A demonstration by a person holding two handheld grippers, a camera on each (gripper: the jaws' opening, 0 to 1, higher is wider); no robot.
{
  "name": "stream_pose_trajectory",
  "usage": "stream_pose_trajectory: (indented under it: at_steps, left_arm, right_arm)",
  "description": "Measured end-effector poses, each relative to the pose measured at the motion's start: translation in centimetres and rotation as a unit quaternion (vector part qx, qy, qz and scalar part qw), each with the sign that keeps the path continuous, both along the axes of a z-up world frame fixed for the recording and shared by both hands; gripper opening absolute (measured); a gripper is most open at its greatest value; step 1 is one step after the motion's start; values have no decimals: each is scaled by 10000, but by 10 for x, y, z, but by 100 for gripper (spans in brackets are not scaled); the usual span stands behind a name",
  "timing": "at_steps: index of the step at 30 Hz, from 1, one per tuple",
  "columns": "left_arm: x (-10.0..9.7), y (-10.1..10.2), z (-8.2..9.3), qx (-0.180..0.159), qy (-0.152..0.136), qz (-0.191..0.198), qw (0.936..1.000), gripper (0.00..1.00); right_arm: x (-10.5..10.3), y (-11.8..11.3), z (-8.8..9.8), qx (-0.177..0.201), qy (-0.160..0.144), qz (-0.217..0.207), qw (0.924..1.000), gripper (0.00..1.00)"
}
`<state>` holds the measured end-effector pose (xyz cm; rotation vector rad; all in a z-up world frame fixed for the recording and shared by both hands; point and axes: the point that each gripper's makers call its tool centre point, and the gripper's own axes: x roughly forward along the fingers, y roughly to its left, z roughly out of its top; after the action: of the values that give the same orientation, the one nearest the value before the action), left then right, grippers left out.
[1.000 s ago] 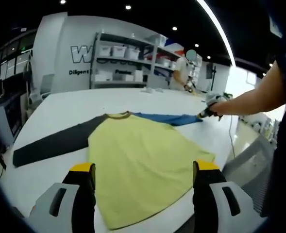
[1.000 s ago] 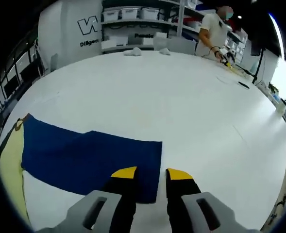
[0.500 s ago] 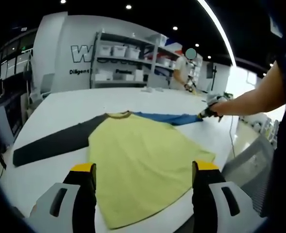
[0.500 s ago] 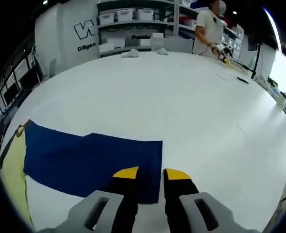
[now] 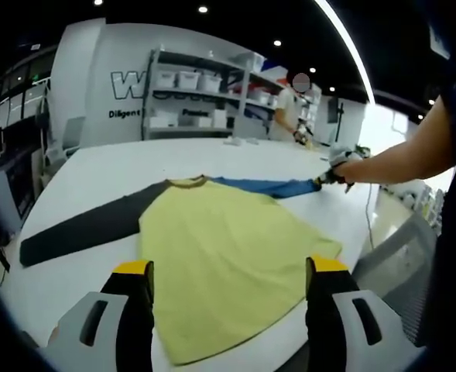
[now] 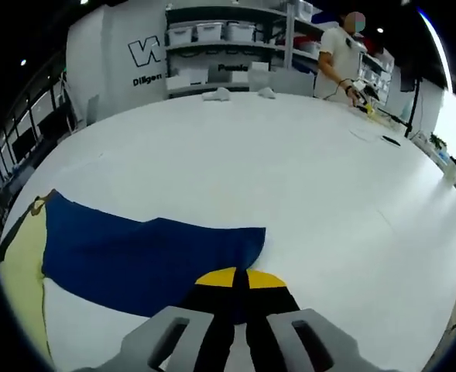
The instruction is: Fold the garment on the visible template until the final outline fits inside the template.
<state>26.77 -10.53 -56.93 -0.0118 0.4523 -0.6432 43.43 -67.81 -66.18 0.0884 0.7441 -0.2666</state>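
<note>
A long-sleeved shirt lies flat on the white table point(image 5: 96, 174): yellow body point(image 5: 228, 256), dark grey sleeve point(image 5: 80, 229) stretched out to the left, blue sleeve point(image 5: 270, 187) stretched out to the right. My left gripper point(image 5: 228, 283) hovers open over the hem of the yellow body, holding nothing. In the right gripper view the blue sleeve point(image 6: 150, 260) runs from the yellow body point(image 6: 22, 271) to its cuff, and my right gripper point(image 6: 239, 277) is shut on the cuff end. In the left gripper view the right gripper point(image 5: 328, 174) shows at the sleeve's tip, held by an outstretched arm.
Shelving with white bins point(image 5: 189, 97) stands behind the table. A person point(image 6: 344, 54) works at the far edge, near small items point(image 6: 378, 128). Two pale bundles point(image 6: 243, 94) lie at the table's back. Wide bare table surface point(image 6: 328, 201) extends beyond the cuff.
My right gripper's jaws have shut on the blue sleeve's cuff, which has bunched slightly. The left gripper has stayed where it was.
</note>
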Motion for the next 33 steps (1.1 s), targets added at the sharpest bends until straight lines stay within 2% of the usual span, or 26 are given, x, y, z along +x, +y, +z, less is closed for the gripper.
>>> stream_pose_trajectory:
  at_steps: [5, 16, 19, 22, 23, 27, 33]
  left_arm:
    - [0, 0, 3, -36, -61, -7, 10000, 75]
    - [-2, -5, 12, -123, -216, -116, 9996, 75]
    - [-3, -6, 15, -146, -271, -143, 9994, 75]
    - [-4, -7, 18, -171, -339, -168, 9991, 75]
    - [-4, -7, 19, -181, -355, -176, 9991, 75]
    - [-4, -7, 24, -218, -455, -183, 9986, 75]
    - [-5, -8, 29, -258, -572, -193, 9978, 75]
  right_arm:
    - [1, 2, 18, 59, -200, 29, 9998, 0]
    - [8, 47, 82, 164, -933, 551, 9940, 0]
    - [12, 70, 103, 308, -1213, 734, 9894, 0]
    - [16, 91, 118, 362, -1352, 933, 9858, 0]
    - [19, 106, 126, 375, -1436, 1087, 9829, 0]
    - [23, 134, 138, 372, -1497, 1357, 9787, 0]
    - [23, 194, 167, 412, -1699, 1800, 9680, 0]
